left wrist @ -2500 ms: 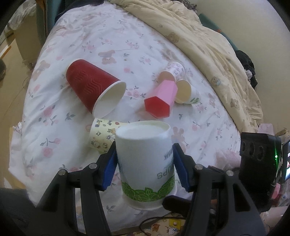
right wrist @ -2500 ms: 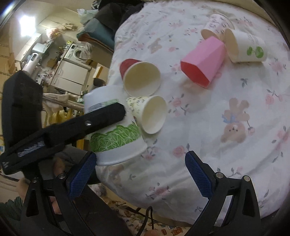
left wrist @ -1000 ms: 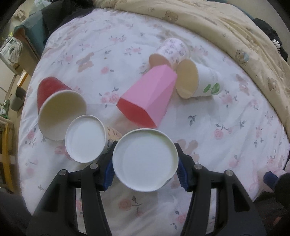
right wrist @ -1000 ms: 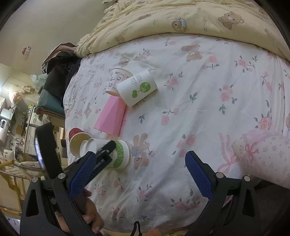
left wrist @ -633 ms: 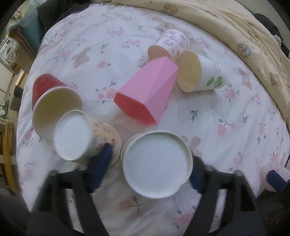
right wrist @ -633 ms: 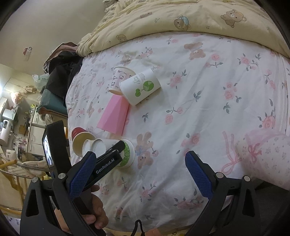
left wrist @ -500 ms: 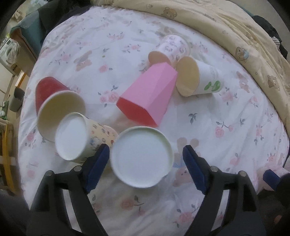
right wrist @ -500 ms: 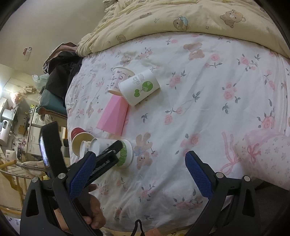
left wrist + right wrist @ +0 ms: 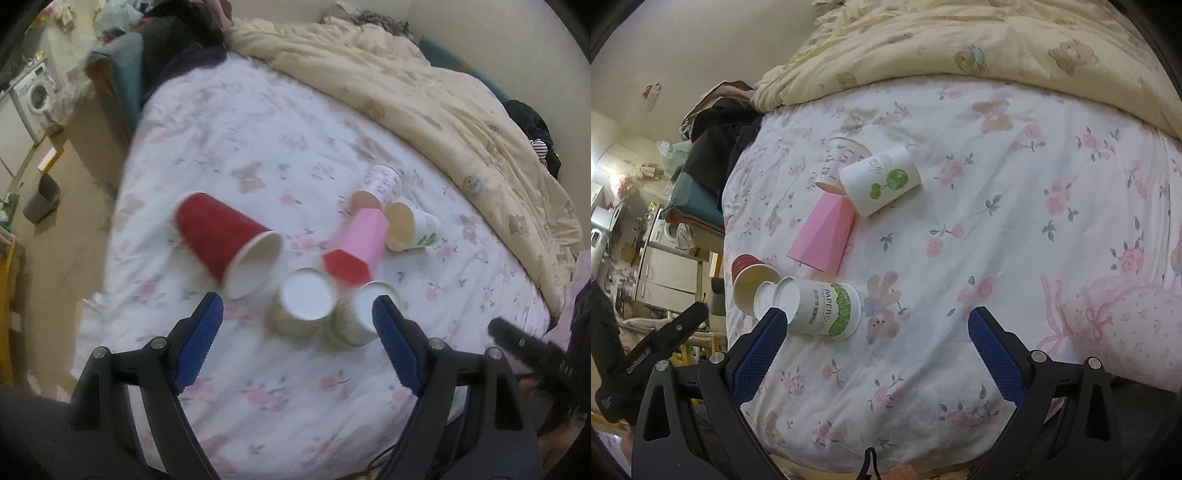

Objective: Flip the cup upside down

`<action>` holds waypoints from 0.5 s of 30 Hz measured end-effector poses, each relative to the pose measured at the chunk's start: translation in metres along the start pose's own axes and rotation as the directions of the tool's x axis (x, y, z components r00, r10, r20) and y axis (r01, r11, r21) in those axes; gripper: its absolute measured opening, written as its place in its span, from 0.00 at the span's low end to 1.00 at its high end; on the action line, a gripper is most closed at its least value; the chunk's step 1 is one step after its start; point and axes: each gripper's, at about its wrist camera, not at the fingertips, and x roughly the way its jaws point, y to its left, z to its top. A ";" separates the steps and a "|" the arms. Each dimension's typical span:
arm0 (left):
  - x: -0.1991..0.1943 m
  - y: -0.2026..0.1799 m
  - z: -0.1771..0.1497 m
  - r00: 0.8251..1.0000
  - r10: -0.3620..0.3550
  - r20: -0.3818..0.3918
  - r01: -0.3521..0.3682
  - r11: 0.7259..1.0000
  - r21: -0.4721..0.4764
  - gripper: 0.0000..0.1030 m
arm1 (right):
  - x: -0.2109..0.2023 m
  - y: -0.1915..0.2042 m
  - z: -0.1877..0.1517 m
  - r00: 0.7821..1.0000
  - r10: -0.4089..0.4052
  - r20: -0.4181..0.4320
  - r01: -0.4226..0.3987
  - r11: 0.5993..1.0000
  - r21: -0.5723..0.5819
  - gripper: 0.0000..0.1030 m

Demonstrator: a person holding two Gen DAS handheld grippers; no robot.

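Note:
A white paper cup with a green leaf band (image 9: 364,315) (image 9: 822,308) stands upside down on the flowered bed sheet (image 9: 229,155), base up. Beside it a small cartoon-print cup (image 9: 304,302) (image 9: 764,301) also stands base up. My left gripper (image 9: 297,341) is open and empty, pulled back above and in front of both cups. My right gripper (image 9: 875,356) is open and empty, over the sheet to the right of the white cup.
A red cup (image 9: 225,238), a pink faceted cup (image 9: 356,245) (image 9: 823,232) and two more paper cups (image 9: 412,227) (image 9: 380,182) lie on their sides. A yellow quilt (image 9: 424,96) covers the far side. The bed edge is near me.
My left gripper opened, let go of the white cup standing base up on the sheet, and pulled back and up. The right gripper came a little closer to the bed, still open.

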 end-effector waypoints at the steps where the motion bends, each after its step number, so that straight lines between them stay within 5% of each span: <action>1: -0.004 0.004 -0.003 1.000 0.001 0.010 -0.001 1.000 0.002 0.78 | -0.001 0.003 -0.001 1.000 -0.003 0.007 0.003 1.000 -0.016 0.98; 15: -0.050 0.020 -0.066 0.979 0.037 0.201 -0.048 0.998 0.050 0.79 | -0.018 0.061 -0.052 0.995 -0.007 0.104 0.037 0.956 -0.290 0.98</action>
